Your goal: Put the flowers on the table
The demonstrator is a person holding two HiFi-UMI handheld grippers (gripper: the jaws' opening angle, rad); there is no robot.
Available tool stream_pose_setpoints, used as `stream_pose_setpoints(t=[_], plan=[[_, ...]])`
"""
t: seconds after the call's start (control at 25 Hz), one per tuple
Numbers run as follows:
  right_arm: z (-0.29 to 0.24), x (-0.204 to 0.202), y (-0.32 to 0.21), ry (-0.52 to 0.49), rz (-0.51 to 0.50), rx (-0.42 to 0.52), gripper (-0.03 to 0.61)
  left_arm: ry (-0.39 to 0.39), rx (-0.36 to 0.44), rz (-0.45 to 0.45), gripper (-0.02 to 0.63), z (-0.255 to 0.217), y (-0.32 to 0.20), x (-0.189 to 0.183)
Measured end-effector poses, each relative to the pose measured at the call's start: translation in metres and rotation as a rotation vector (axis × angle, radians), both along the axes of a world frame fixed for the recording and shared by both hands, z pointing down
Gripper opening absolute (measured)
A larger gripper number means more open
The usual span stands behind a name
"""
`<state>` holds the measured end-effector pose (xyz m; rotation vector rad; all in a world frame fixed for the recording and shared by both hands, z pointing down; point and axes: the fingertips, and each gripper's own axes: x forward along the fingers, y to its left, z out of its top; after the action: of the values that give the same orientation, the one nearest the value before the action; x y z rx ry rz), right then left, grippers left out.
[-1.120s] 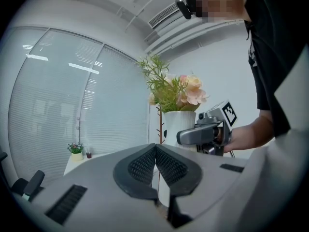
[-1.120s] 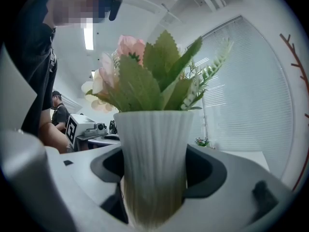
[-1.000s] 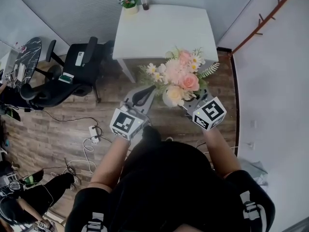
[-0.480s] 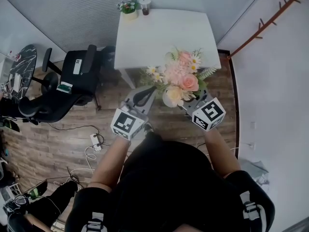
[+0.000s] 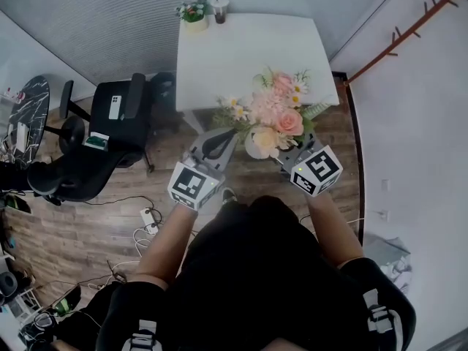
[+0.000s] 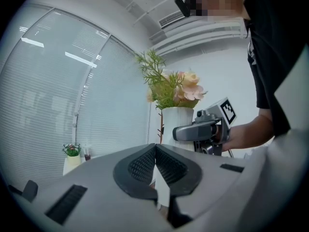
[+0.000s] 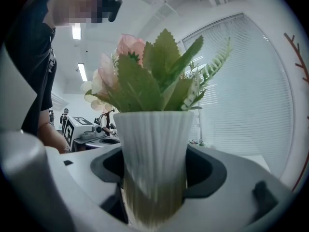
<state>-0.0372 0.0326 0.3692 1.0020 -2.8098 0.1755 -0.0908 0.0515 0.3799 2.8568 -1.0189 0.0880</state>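
As we look down, the flowers (image 5: 274,115) hang over the floor (image 5: 110,196), just short of the desk (image 5: 248,50). Left gripper view: our left gripper (image 6: 155,153) has its jaws pressed together, empty. Right gripper view: our right gripper (image 7: 153,182) has its jaws clamped on the white vase (image 7: 153,139).

The head view looks steeply down from overhead; each gripper view looks along its own jaws (close, wide-angle); all share the flowers (image 5: 274,119).

The vase (image 7: 153,153) is white, ribbed and matt. The left fingers (image 6: 140,167) carry dark, rough-gridded pads. The floor (image 5: 80,210) is wood plank; the surface (image 5: 248,50) smooth, matt white.
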Motion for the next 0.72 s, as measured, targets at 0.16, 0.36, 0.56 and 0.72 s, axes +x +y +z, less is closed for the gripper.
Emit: stream_pose_setpoints(t=[0.16, 0.36, 0.56, 0.72], plan=[[0.003, -0.003, -0.012, 0.006, 0.004, -0.008, 0.35, 0.001, -0.005, 0.003, 0.012, 0.001, -0.012, -0.005], [0.005, -0.006, -0.033, 0.001, 0.001, -0.002, 0.35, -0.002, -0.003, -0.007, 0.012, 0.002, -0.032, -0.01], [0.006, 0.003, -0.061, -0.001, -0.019, 0.007, 0.35, -0.013, 0.003, -0.027, 0.012, 0.003, -0.06, -0.002], [0.006, 0.009, -0.087, 0.0, -0.036, 0.005, 0.35, -0.021, 0.003, -0.044, 0.012, 0.002, -0.083, 0.002]])
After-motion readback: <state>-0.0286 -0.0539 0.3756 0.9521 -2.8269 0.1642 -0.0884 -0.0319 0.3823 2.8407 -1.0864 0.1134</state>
